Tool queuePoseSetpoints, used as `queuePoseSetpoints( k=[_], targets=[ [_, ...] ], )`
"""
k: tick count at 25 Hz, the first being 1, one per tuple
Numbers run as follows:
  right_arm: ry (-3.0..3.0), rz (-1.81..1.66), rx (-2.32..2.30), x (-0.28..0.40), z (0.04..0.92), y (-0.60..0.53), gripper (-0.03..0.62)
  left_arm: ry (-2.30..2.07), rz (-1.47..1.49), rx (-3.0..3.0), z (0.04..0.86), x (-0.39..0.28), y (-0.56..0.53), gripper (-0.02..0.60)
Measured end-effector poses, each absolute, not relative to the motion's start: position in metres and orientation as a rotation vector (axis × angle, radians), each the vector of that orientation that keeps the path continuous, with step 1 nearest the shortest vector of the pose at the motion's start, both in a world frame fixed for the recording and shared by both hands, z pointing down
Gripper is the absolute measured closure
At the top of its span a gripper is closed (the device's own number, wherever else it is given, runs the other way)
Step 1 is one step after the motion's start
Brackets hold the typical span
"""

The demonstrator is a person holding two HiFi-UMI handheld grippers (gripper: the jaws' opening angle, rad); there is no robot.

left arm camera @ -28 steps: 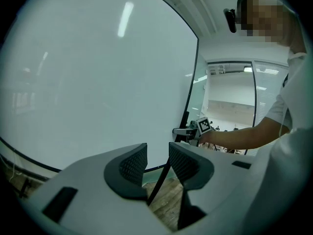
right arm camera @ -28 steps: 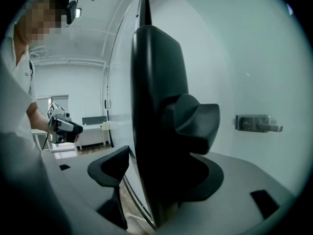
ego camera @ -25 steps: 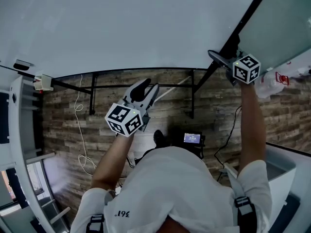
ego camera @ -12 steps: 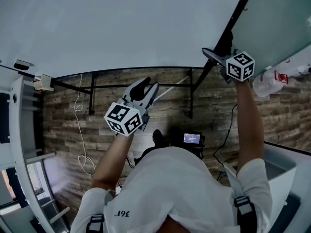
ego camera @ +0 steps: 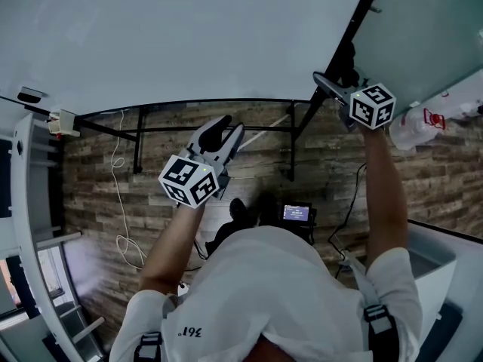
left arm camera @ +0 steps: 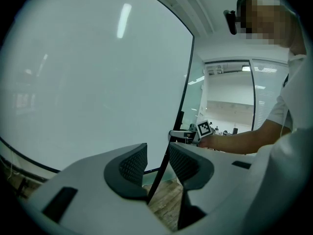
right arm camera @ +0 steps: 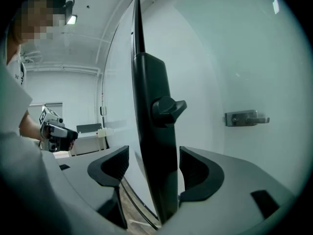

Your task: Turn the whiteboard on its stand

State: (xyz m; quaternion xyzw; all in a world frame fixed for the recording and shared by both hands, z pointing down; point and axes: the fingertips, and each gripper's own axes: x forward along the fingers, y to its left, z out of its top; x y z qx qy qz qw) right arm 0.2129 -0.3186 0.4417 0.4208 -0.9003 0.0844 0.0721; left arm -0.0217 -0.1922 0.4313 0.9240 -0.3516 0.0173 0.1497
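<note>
The whiteboard (ego camera: 189, 36) fills the top of the head view; its black framed edge (ego camera: 355, 21) runs down to the right. My right gripper (ego camera: 326, 81) is at that edge. In the right gripper view the stand's black upright (right arm camera: 151, 131), with its locking knob (right arm camera: 168, 109), stands between the open jaws of my right gripper (right arm camera: 152, 155), with narrow gaps either side. My left gripper (ego camera: 229, 127) hangs lower, in front of the board and apart from it. In its own view the left gripper (left arm camera: 156, 153) is open and holds nothing; the board (left arm camera: 88, 72) is behind it.
Below lies a wood-plank floor (ego camera: 98, 179) with the stand's black base bars (ego camera: 189, 130), a loose white cable (ego camera: 121, 202) and a small black device with a lit screen (ego camera: 296, 214). Behind the upright is a glass wall with a door handle (right arm camera: 247, 117). White furniture (ego camera: 30, 202) stands at left.
The board's right edge has swung leftward in the head view, and my right gripper has moved left with it. The left gripper has hardly shifted.
</note>
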Motion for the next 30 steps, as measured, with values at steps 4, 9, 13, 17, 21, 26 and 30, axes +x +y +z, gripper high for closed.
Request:
queuePoseSetpoints(
  k=[4, 9, 13, 17, 21, 26, 30],
  targets=[
    [-2.692, 0.266, 1.323, 0.228, 0.44, -0.311, 0.258, -1.004, 0.036, 2.664, 0.426, -0.017, -0.192, 0.453],
    [-2.668, 0.263, 1.404, 0.237, 0.433, -0.297, 0.258, -0.978, 0.021, 2.686, 0.418, -0.017, -0.188, 0.453],
    [-2.626, 0.284, 1.463, 0.243, 0.436, -0.283, 0.26, -0.941, 0.006, 2.689, 0.417, -0.018, -0.185, 0.453],
    [-2.584, 0.277, 1.592, 0.249, 0.428, -0.268, 0.26, -0.893, -0.002, 2.694, 0.417, -0.023, -0.181, 0.454],
    [-2.564, 0.289, 1.686, 0.24, 0.416, -0.239, 0.27, -0.838, -0.017, 2.713, 0.415, -0.036, -0.164, 0.454],
    [-2.562, 0.27, 1.777, 0.226, 0.396, -0.201, 0.441, -0.802, -0.034, 2.72, 0.414, -0.053, -0.143, 0.454],
    [-2.544, 0.221, 1.834, 0.214, 0.382, -0.174, 0.468, -0.779, -0.048, 2.725, 0.411, -0.062, -0.126, 0.454]
  ],
)
